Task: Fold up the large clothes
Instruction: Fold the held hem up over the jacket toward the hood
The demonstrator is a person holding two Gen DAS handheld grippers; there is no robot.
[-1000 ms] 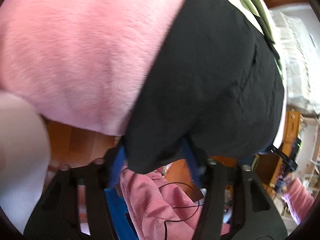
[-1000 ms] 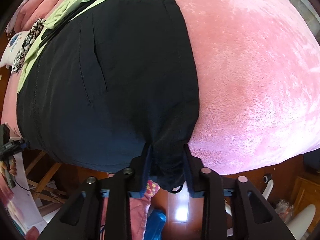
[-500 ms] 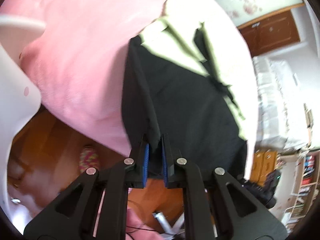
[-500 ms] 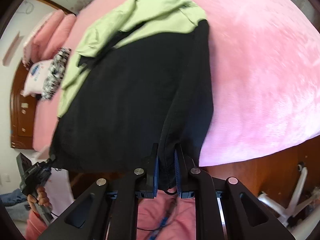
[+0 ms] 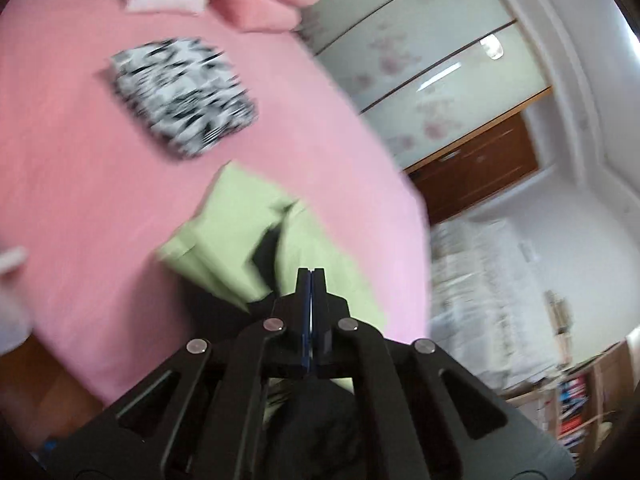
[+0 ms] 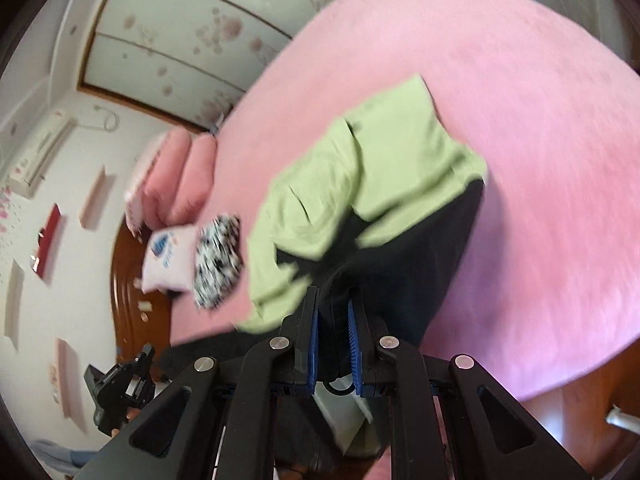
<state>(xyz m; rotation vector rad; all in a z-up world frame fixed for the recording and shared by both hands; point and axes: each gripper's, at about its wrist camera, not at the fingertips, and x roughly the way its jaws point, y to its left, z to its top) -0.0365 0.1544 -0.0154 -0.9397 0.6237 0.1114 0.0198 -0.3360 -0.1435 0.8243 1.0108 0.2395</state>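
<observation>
The black-and-green garment [image 6: 372, 184] lies on the pink bed [image 6: 540, 128], its black hem lifted. The right tool [image 6: 333, 308] pinches that hem. The left tool [image 5: 311, 280] is pressed together on a thin fold. A patterned cloth [image 5: 182, 94] and pillows [image 6: 176, 176] lie beyond, wardrobe doors [image 5: 432, 68] behind.

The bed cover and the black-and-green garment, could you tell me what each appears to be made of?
The bed cover looks like plush pink fleece: matte, with a soft fuzzy nap. The garment looks like thin woven fabric, perhaps a light synthetic: smooth light-green and black panels that crease sharply and drape limply from the right gripper. Motion blur leaves the weave unclear.
</observation>
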